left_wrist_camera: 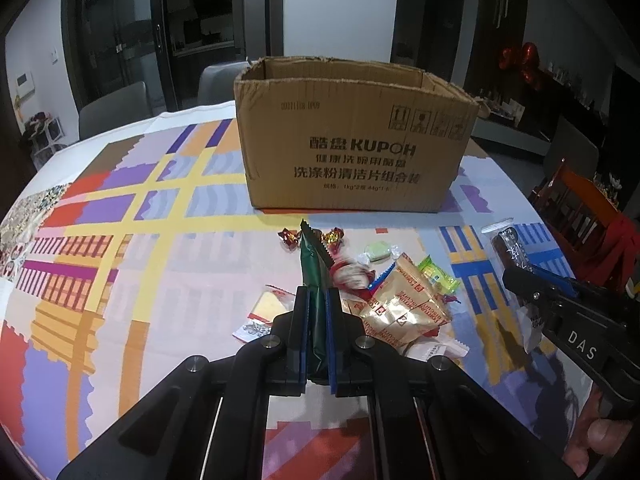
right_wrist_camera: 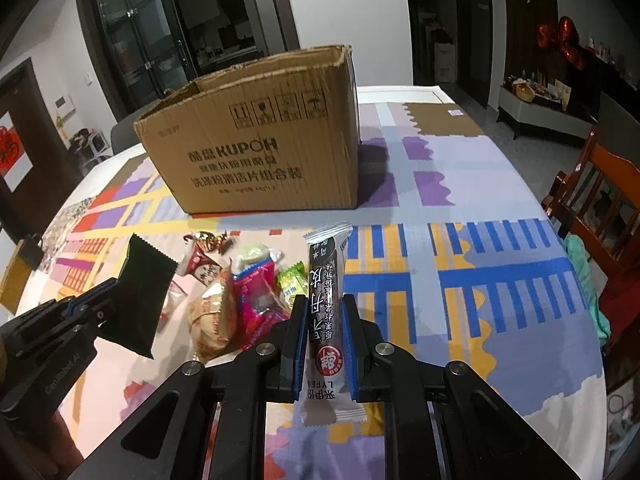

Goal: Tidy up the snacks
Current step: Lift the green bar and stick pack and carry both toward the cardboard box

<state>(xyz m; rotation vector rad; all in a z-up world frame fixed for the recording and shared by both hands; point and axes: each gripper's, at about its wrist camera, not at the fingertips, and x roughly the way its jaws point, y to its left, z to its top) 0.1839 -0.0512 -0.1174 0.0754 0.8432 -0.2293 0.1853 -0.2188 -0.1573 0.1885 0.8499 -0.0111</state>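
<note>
Both grippers loaded, pile sits before the box

Left gripper (left_wrist_camera: 318, 312) clamps a dark green foil packet (left_wrist_camera: 314, 276); right gripper (right_wrist_camera: 322, 320) pinches a long black-and-white snack bar (right_wrist_camera: 325, 300). Loose wrapped snacks (left_wrist_camera: 400, 300) lie between them and the open brown cardboard box (left_wrist_camera: 356, 136).

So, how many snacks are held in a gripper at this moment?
2. The left gripper holds a dark green packet; the right gripper holds a long black bar. The other snacks lie on the table.

"KUPOH" on cardboard box (left_wrist_camera: 356, 136), "DAS" on right hand-held gripper (left_wrist_camera: 520, 280), "LYFEN" on snack bar (right_wrist_camera: 326, 300)
</note>
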